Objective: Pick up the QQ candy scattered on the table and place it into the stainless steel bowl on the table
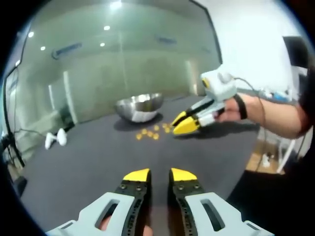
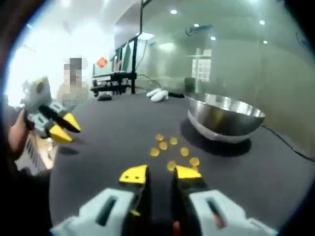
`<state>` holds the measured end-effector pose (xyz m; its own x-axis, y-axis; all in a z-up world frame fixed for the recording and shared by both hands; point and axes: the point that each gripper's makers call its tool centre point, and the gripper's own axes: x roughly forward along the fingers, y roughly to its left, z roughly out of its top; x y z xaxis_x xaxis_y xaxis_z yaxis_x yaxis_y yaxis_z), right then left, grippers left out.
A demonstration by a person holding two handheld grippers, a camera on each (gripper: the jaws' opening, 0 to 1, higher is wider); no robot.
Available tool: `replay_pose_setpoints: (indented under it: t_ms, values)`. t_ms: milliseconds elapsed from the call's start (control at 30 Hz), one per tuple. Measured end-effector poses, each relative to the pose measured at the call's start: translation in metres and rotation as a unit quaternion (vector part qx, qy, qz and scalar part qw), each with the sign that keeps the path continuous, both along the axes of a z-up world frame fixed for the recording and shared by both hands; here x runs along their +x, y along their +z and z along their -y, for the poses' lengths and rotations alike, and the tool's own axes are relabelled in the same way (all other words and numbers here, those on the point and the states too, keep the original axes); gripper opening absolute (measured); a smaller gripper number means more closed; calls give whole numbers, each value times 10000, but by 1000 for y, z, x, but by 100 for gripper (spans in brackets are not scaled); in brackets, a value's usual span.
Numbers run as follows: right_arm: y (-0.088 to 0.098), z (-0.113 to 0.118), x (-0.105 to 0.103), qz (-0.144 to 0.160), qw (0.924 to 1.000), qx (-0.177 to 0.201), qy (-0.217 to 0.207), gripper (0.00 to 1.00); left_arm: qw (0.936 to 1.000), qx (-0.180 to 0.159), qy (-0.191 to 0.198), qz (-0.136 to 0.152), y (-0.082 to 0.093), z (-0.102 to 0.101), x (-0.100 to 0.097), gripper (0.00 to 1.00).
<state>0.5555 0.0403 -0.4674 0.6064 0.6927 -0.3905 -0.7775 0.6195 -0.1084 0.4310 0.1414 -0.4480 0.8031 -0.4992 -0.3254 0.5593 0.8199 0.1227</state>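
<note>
Candies (image 2: 172,150), small yellow-orange discs, lie loose on the dark table (image 2: 108,137) in a small cluster just beside the stainless steel bowl (image 2: 225,118), none seen inside it from these angles. In the left gripper view the same cluster (image 1: 152,132) sits in front of the bowl (image 1: 140,106), toward the table's far edge. Right gripper (image 2: 160,174) sits low over the near side of the cluster, jaws parted by a narrow gap, nothing held; one candy (image 2: 172,165) is close ahead of its tips. From the left gripper view that same right gripper (image 1: 183,123) shows with tips at the cluster's edge, a hand (image 1: 231,109) behind it. Left gripper (image 1: 160,175) hangs well back toward the near edge, slightly open, empty; it also shows in the right gripper view (image 2: 63,127), raised off the surface. Judged step: first pick with the right gripper. To do it well, line one candy up between the tips, come down to the surface, close gently so the disc does not squirt sideways into its neighbours. Take the nearest, most isolated one first. Bowl is close, so the carry is short; lift clear of the rim before release. White objects (image 1: 55,138) near the far corner are irrelevant.
</note>
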Motion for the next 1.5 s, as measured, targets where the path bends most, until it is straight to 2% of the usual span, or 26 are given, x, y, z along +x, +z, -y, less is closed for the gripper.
replay_pose_setpoints:
  t_ms: [267, 367, 567, 900, 1133, 1300, 1400, 1500]
  values:
    - [-11, -5, 14, -210, 9997, -40, -122, 18, 10000, -34, 35, -4, 1, -4, 1, 17]
    - [-12, -7, 17, -341, 9992, 128, -154, 18, 10000, -53, 36, 3, 2, -4, 1, 17]
    - [-12, -10, 16, -245, 9996, 111, -113, 10, 10000, -94, 12, -23, -1, -7, 5, 17]
    - [-11, -9, 15, -163, 9997, 126, -143, 9, 9999, -155, -43, -55, -1, -3, 8, 17]
    - [3, -3, 14, -27, 9996, 170, -223, 9, 9998, -195, -89, -49, -2, -6, 12, 17]
    - [11, 1, 15, 17, 9990, 305, -337, 9, 9994, -327, -127, 30, 8, 0, 12, 17]
    - [22, -1, 14, 140, 9989, 356, -281, 9, 9996, -237, -166, 2, 7, 1, 11, 17]
    - [42, -1, 17, 346, 9984, 381, -247, 9, 9996, -214, -158, -38, 5, 1, 9, 17]
